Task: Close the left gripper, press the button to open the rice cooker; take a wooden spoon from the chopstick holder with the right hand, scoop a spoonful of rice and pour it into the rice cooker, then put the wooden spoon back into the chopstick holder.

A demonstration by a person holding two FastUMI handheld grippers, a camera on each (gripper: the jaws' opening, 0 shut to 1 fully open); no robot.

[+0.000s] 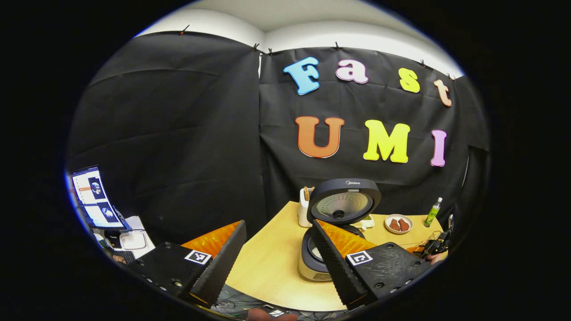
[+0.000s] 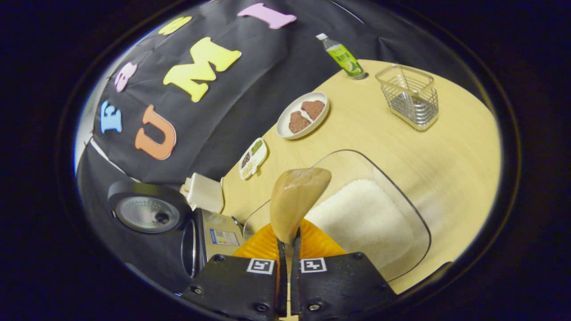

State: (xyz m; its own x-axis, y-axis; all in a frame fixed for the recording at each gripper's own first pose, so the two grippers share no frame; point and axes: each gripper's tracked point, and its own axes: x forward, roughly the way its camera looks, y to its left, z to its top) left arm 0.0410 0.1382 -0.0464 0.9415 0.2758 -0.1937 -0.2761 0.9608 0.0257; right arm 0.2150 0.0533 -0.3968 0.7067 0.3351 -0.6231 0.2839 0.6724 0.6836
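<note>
- Right tool (image 2: 287,249) is pinched tight on the handle of the wooden spoon (image 2: 296,196), both fingers pressing it with barely a gap. The spoon is smooth pale wood with a rounded oval bowl, sticking straight out ahead of the tool.
- The spoon's bowl hangs above the near rim of a clear plastic container (image 2: 401,196) with rounded corners. Inside is a heap of white rice (image 2: 361,218), grainy and matte, just right of the spoon bowl. Can't tell if the spoon is touching the rice.
- Left tool (image 1: 276,263) is spread wide with nothing in it, its ribbed wedge-shaped fingers well apart.
- Between those fingers sits the rice cooker (image 1: 312,261), lid (image 1: 343,200) flipped up. It's a round dark lid with a shiny metal inner plate dotted with little holes. The body is rounded, and the right finger covers part of it.
- In the right gripper view the rice cooker (image 2: 214,234) is off to the left of the spoon, lid open too.
- The chopstick holder (image 2: 408,96) is a boxy wire-mesh metal basket standing upright on the far side of the surface (image 2: 446,151), well beyond the rice container. Looks like nothing much in it, hard to say.
- The surface is light wood grain with a curved edge.
- Also on it: a round white dish (image 2: 303,115) with two brown lumps, a green-labelled bottle (image 2: 344,57) standing up, a small white tray (image 2: 253,158) with dark and green bits, and a white boxy thing (image 2: 204,192) right beside the cooker.
</note>
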